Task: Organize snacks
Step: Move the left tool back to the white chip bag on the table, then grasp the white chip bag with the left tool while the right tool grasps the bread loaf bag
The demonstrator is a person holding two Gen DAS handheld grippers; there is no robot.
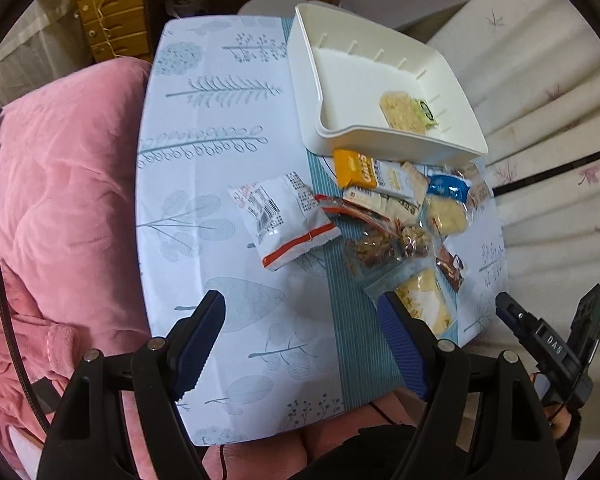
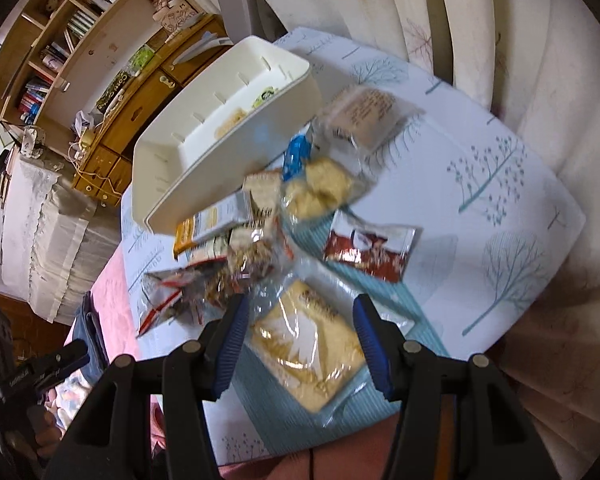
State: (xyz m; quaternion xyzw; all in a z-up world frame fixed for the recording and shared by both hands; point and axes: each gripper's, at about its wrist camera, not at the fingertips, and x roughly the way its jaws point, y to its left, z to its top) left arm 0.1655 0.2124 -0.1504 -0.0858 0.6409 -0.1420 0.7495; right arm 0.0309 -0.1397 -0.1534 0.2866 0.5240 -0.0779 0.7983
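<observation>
Left wrist view: we hold the left gripper (image 1: 300,344) above bare surface (image 1: 220,128), fingers spread and empty; the snack pile (image 1: 396,216) lies ahead and to their right, the white bin (image 1: 384,88) beyond it already holding one snack (image 1: 406,112). Right wrist view: we judge the step to be picking the next snack; the right gripper (image 2: 300,344) hovers with fingers spread either side of the yellow packet (image 2: 308,352), whether touching it we cannot tell. Next we would close on it, then carry it to the bin

A pink quilt (image 1: 60,184) lies beside the table (image 1: 204,128) (leaf-print cloth); wooden shelves (image 2: 80,40) behind.
</observation>
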